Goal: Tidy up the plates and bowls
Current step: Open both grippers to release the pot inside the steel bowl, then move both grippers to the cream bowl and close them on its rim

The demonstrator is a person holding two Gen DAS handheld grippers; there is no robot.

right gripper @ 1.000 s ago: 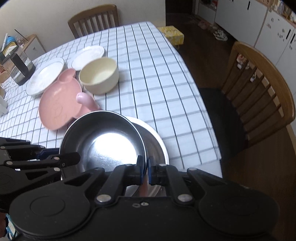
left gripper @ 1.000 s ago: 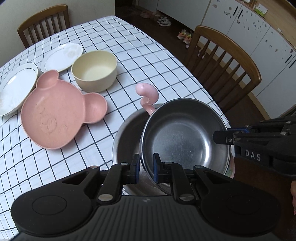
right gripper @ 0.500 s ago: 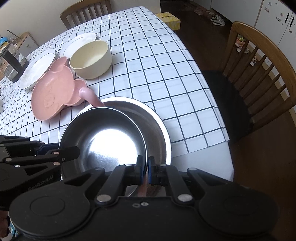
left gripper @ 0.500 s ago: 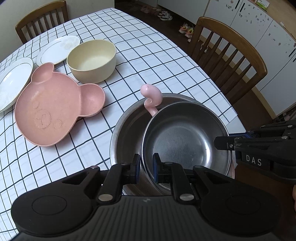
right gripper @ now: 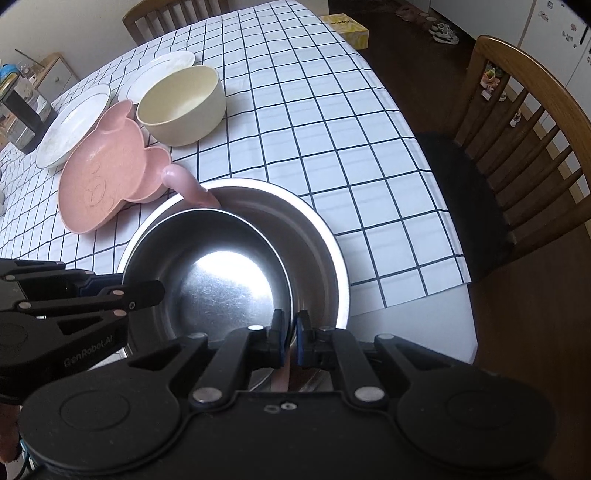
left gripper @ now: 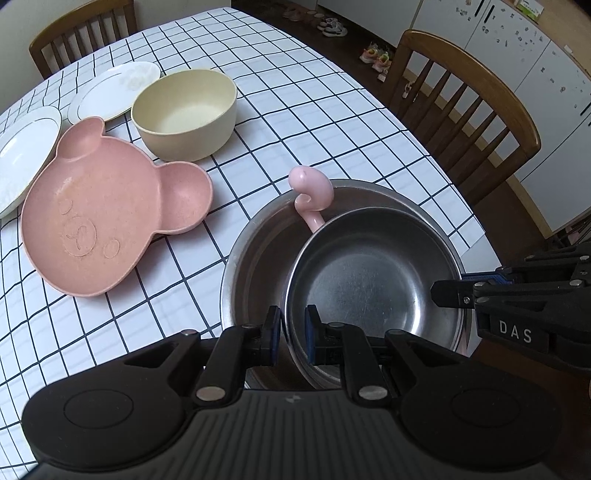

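A small steel bowl (left gripper: 373, 280) (right gripper: 218, 280) sits tilted inside a larger steel bowl (left gripper: 255, 254) (right gripper: 314, 236) near the table's front edge. A pink curled handle (left gripper: 312, 192) (right gripper: 184, 184) sticks up between them at the far side. My left gripper (left gripper: 292, 334) is shut on the small bowl's near rim. My right gripper (right gripper: 290, 332) is shut on the small bowl's rim at the right, with something pink showing under its fingers. A pink bear-shaped plate (left gripper: 103, 206) (right gripper: 107, 177), a cream bowl (left gripper: 184, 114) (right gripper: 181, 105) and two white plates (left gripper: 110, 90) (left gripper: 22, 155) lie further back.
The checked tablecloth (right gripper: 314, 122) ends just right of the steel bowls. Wooden chairs stand at the right (right gripper: 532, 122) (left gripper: 472, 107) and at the far end (left gripper: 81, 33). A dark appliance (right gripper: 22, 114) stands at the far left.
Both grippers have carried the small steel bowl down and deeper into the large steel bowl. The other dishes have not moved.
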